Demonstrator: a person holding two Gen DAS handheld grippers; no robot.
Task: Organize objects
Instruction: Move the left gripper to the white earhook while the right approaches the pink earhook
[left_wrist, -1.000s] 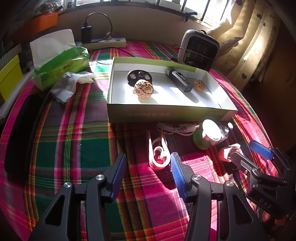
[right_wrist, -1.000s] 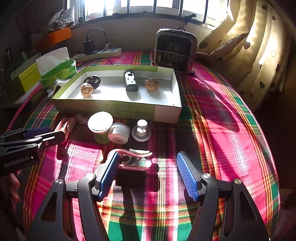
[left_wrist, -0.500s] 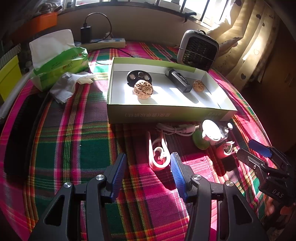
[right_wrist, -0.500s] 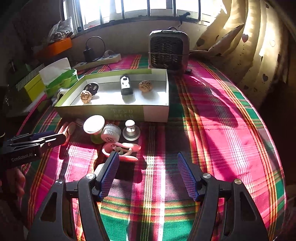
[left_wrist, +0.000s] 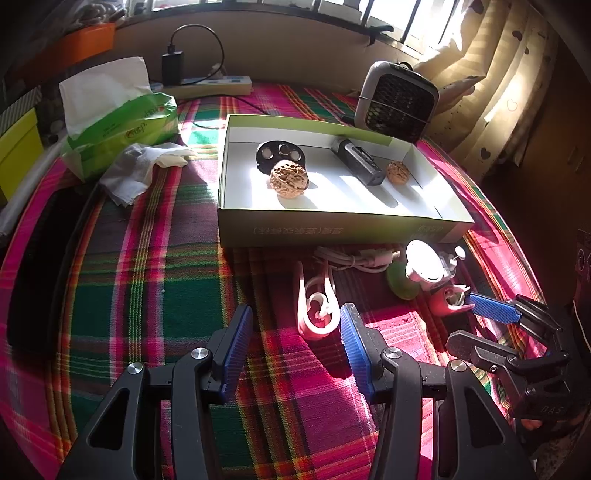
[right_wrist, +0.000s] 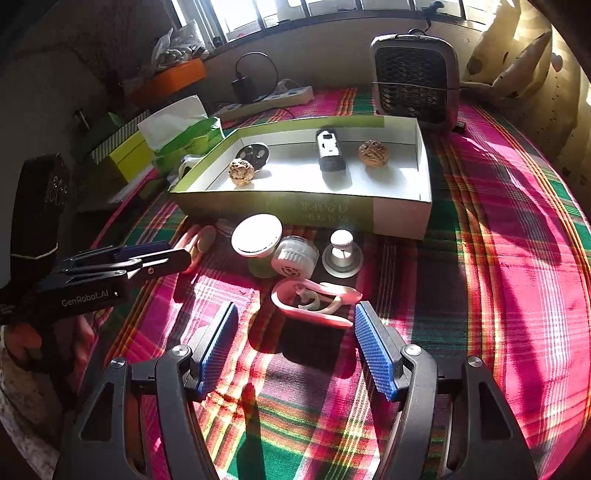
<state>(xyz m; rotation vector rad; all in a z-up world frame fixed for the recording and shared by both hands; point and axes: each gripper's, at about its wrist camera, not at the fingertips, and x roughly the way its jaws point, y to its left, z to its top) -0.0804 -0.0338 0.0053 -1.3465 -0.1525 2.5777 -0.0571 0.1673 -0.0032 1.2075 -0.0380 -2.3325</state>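
Dipping back toward the table (right_wrist: 517, 258), the right gripper (right_wrist: 293, 345) now frames a pink clip (right_wrist: 314, 299) lying before the green box (right_wrist: 295, 206). Light, springy plastic, best pinched across its looped body. Fingers (right_wrist: 373, 350) spread, empty; left gripper (left_wrist: 291, 349) idles open, pitched downward.

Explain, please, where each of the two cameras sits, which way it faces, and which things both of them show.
Left wrist view: sits on the left gripper, faces down-forward at a pink clip and the box; the right gripper shows at right.
Right wrist view: sits on the right gripper, faces another pink clip; the left gripper and part of a hand show at left.
Both show the box, walnuts, heater.
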